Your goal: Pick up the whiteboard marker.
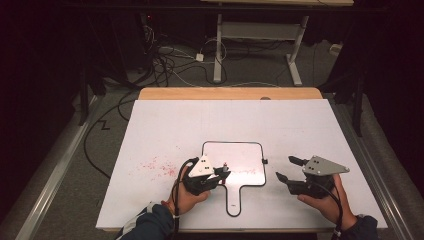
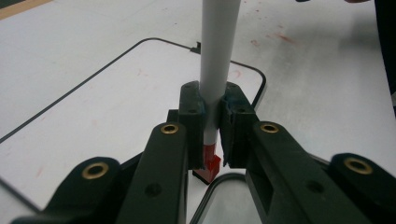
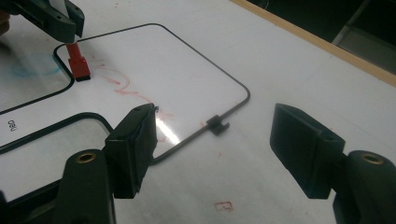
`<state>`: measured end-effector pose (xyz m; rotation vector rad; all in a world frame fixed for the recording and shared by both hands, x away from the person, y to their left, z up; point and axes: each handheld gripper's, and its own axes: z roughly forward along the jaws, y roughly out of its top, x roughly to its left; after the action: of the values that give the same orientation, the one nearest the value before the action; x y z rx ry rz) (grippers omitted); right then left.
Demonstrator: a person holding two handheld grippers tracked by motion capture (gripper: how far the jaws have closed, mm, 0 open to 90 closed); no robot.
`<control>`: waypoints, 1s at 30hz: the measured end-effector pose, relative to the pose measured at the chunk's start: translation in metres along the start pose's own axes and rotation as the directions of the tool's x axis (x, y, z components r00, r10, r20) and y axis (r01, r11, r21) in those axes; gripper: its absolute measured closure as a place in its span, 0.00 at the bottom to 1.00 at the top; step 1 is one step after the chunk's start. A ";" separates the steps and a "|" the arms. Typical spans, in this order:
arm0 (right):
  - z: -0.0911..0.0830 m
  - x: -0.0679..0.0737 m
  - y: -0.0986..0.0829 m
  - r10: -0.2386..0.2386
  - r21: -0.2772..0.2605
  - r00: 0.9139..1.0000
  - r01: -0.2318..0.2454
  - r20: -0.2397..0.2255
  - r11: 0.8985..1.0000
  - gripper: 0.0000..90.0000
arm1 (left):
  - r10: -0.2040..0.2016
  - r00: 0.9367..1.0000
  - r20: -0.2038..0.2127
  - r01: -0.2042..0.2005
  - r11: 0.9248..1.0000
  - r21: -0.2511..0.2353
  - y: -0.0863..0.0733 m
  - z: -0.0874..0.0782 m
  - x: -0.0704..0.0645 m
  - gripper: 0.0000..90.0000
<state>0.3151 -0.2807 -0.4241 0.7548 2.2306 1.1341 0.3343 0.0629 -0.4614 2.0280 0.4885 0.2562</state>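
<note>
A small handled whiteboard (image 1: 235, 155) with a thin black rim lies flat on the white table, near its front. My left gripper (image 1: 222, 172) is shut on a pale grey marker (image 2: 217, 70), held upright. The marker's red block end (image 2: 210, 168) points down and sits at the board's lower left part (image 3: 78, 64). Red scribbles (image 3: 121, 84) run across the board beside that end. To the right of the board, my right gripper (image 1: 285, 168) is open with nothing between its jaws (image 3: 215, 140), low over the table by the board's right edge.
A small black clip (image 3: 217, 125) sits on the board's right rim. Faint red smudges (image 1: 157, 167) mark the table left of the board. The wooden far edge (image 1: 230, 93) bounds the table, with cables (image 1: 170, 65) and desk legs on the floor beyond.
</note>
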 end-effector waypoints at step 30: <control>0.000 0.000 0.001 -0.005 0.003 1.000 0.005 -0.004 1.000 0.37 | 0.022 1.000 -0.022 -0.022 1.000 -0.016 -0.012 -0.016 0.024 0.87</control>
<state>0.3149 -0.2799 -0.4228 0.7485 2.2370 1.1305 0.3470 0.0909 -0.4649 2.0173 0.4766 0.2955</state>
